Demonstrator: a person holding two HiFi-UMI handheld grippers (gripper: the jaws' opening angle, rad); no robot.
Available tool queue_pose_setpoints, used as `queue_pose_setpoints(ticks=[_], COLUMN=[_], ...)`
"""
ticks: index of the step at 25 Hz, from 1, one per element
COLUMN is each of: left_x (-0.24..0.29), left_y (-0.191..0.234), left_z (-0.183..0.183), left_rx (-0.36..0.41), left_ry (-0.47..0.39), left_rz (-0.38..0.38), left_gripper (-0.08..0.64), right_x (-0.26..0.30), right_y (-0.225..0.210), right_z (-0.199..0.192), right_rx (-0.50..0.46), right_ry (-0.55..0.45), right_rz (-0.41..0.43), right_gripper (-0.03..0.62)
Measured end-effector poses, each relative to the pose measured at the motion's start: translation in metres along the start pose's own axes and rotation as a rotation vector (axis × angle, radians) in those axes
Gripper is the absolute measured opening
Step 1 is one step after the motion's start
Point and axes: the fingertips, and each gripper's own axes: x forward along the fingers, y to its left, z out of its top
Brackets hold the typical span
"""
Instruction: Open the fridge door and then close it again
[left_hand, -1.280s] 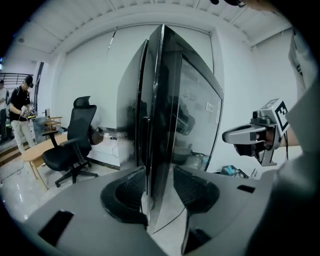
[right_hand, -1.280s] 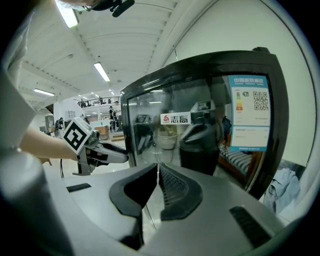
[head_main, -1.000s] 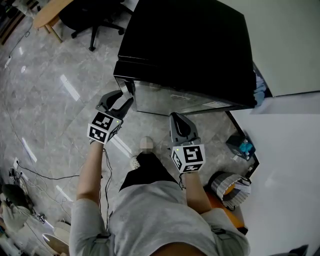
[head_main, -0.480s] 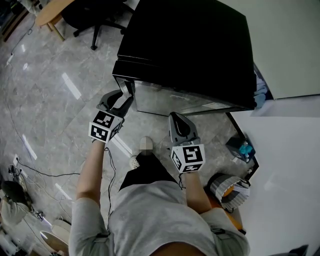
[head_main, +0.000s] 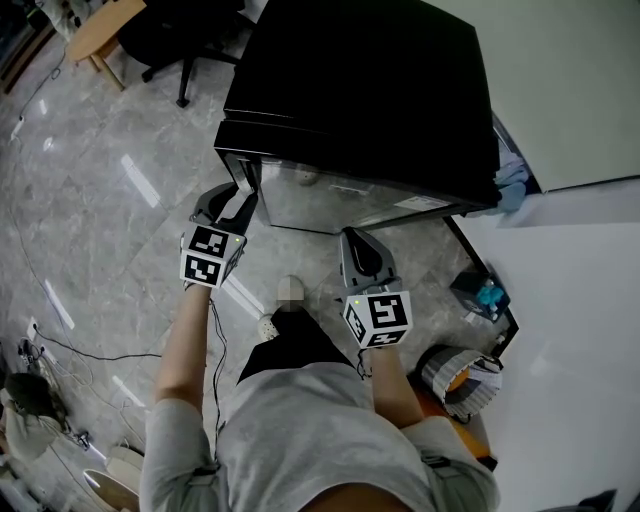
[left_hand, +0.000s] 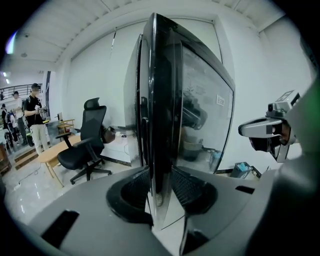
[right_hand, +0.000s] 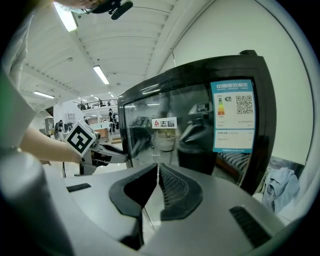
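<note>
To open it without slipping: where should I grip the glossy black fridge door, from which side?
Probably the thin left edge of the glossy black fridge door, approached from the front-left, one jaw each side. Its glass front is flat, showing no handle. The left gripper straddles that edge, jaws closing.

And there's the small black fridge (head_main: 370, 90), standing upright on the grey marble floor (head_main: 110, 230), its glossy, reflective glass door (head_main: 345, 200) facing the person, a blue energy label (right_hand: 232, 116) in an upper corner.

On your left gripper (head_main: 241, 190), the fingers (head_main: 215, 203) are closing with the left edge of the fridge door (head_main: 345, 200) between them. Your right gripper (head_main: 357, 240) hovers near the door, not touching.
</note>
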Motion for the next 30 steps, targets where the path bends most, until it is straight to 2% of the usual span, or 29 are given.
queue_pose_setpoints(ticks=[8,23,30], left_x=[-0.03,-0.085,-0.101], left_y=[-0.026,-0.084,-0.112], left_z=[-0.019,-0.053,-0.063], left_rx=[0.001,-0.028,-0.041], left_ry=[-0.033,-0.02,-0.02], left_rz=[0.005,0.048,0.037], left_gripper=[0.126,0.104,0.1], right_x=[-0.011,-0.054,-0.071], right_y=[-0.001,0.024,0.034], right_z=[0.001,-0.003,-0.006], right_rx=[-0.004,-0.008,-0.006], right_ry=[-0.011,-0.037,-0.05], right_rz=[-0.006,-0.014,-0.014], right_gripper=[0.026,0.026,0.025])
